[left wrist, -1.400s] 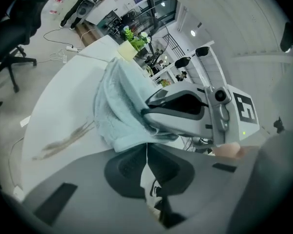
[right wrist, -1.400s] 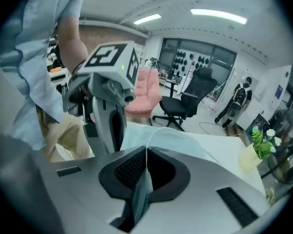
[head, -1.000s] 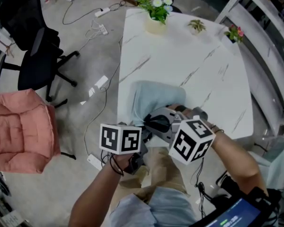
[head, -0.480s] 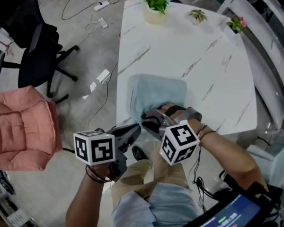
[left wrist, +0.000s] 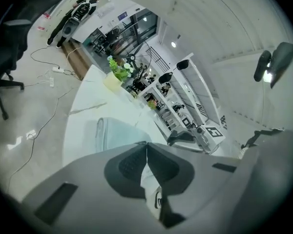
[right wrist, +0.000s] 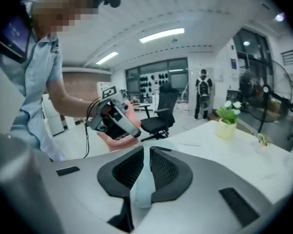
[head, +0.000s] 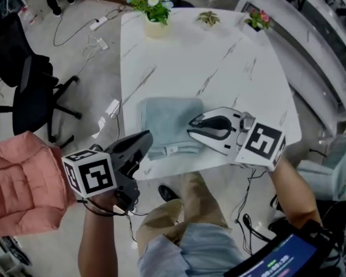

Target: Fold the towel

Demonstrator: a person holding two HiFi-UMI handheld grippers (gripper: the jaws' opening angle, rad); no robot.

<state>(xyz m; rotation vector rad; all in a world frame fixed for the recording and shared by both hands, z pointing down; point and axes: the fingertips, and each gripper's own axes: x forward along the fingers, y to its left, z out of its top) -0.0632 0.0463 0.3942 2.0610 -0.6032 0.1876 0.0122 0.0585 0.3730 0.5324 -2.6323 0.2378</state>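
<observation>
Looking down on a white marble bench (head: pixel 219 56) with 3 little potted plants (head: pixel 154 17) along its 12 o'clock edge. On the grey floor there's a black office chair (head: pixel 29 91) at 9 o'clock and a pink armchair (head: pixel 23 178) at 8.

The pale blue towel (head: pixel 167 123) lies folded flat near the bench's 7 o'clock corner. 1 second ago both grippers crowded its near edge; now they're off it.

The left gripper (head: pixel 147 136) is at the towel's 7 o'clock, fingers clenched on nothing. The right gripper (head: pixel 191 129) is at its 3 o'clock edge, fingers just easing apart and gripping nothing.

A white marble table (head: pixel 219 56) bears a folded towel (head: pixel 170 123) and three potted plants (head: pixel 208 19).
</observation>
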